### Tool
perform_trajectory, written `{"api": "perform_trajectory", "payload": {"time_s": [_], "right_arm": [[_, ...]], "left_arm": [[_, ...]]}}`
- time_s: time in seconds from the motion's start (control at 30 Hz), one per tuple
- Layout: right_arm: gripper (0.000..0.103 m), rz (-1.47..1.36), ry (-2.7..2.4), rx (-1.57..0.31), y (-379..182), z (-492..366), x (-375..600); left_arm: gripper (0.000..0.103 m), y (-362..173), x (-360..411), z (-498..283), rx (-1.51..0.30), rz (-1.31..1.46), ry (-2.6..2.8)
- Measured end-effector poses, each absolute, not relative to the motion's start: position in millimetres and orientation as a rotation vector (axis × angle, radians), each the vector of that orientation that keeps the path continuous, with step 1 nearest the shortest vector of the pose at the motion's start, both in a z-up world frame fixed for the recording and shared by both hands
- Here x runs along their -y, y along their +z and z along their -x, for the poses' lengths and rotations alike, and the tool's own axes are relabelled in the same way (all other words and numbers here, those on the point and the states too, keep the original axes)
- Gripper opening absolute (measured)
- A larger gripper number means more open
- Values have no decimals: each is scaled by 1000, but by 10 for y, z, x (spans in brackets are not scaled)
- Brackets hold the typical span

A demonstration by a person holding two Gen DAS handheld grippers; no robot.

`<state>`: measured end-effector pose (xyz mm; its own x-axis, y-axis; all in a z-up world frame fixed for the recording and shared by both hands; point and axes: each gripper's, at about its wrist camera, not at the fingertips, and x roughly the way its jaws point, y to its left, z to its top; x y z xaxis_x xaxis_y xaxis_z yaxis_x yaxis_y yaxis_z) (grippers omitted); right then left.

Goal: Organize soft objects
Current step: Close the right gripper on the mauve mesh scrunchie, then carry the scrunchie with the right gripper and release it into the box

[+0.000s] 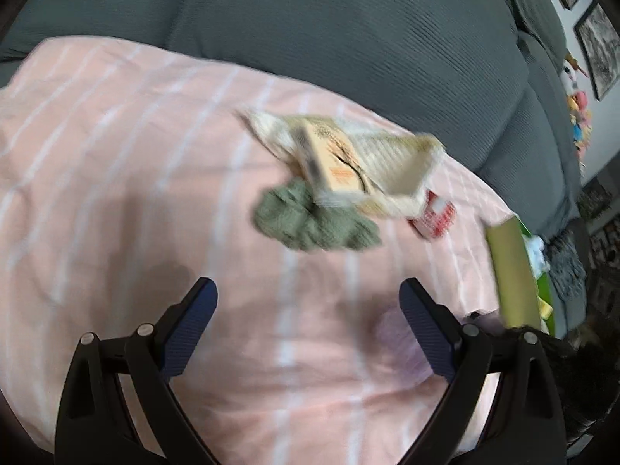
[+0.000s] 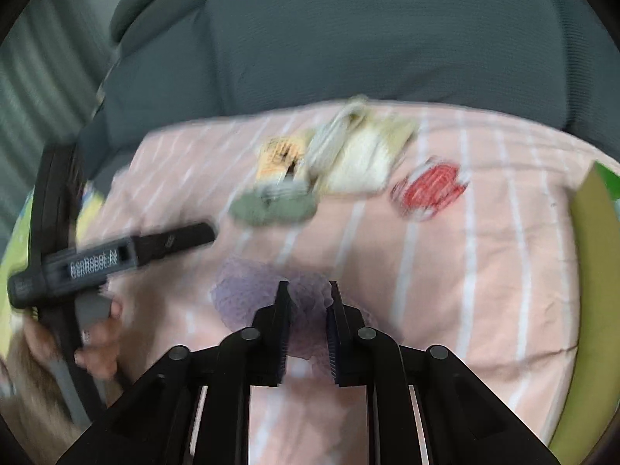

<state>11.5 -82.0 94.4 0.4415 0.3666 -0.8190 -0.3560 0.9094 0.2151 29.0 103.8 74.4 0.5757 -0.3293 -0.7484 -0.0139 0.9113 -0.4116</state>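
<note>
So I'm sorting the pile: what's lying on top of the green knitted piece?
A tan box and cream cloth overlap the far edge of the green knitted piece. Whatever lies beneath them is covered, and blur hides details.

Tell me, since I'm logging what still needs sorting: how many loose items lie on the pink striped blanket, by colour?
Green: 1, knitted piece
Red: 1, red-and-white piece
Purple: 1, mesh piece, clamped by the right gripper
Cream/beige: 2, woven cloth and printed box
Total: 5

Bare pink blanket (image 1: 116, 178) ahead of left claw (image 1: 308, 302); box-and-cloth clutter (image 1: 348, 162) farther on, green bin (image 1: 511, 271) rightward
</note>
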Motion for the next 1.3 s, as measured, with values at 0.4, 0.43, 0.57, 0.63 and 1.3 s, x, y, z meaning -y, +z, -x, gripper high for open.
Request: {"api": "perform_trajectory", "payload": {"time_s": [0.4, 0.43, 0.57, 0.63, 1.3], "right_arm": [[73, -77, 391, -1050, 882, 125, 1161], [73, -101, 376, -1042, 887, 130, 1215], [73, -240, 393, -1029, 895, 124, 1505], [73, -316, 371, -1046, 842, 62, 1571], [46, -574, 474, -1065, 821, -75, 1444]], "left_arm": [[93, 676, -511, -82, -1061, 320, -482], [93, 675, -481, -56, -1061, 316, -493], [89, 582, -427, -35, -1106, 312, -508], [85, 540, -390, -26, -1118, 311, -499], [24, 788, 221, 60, -1006, 239, -627]]}}
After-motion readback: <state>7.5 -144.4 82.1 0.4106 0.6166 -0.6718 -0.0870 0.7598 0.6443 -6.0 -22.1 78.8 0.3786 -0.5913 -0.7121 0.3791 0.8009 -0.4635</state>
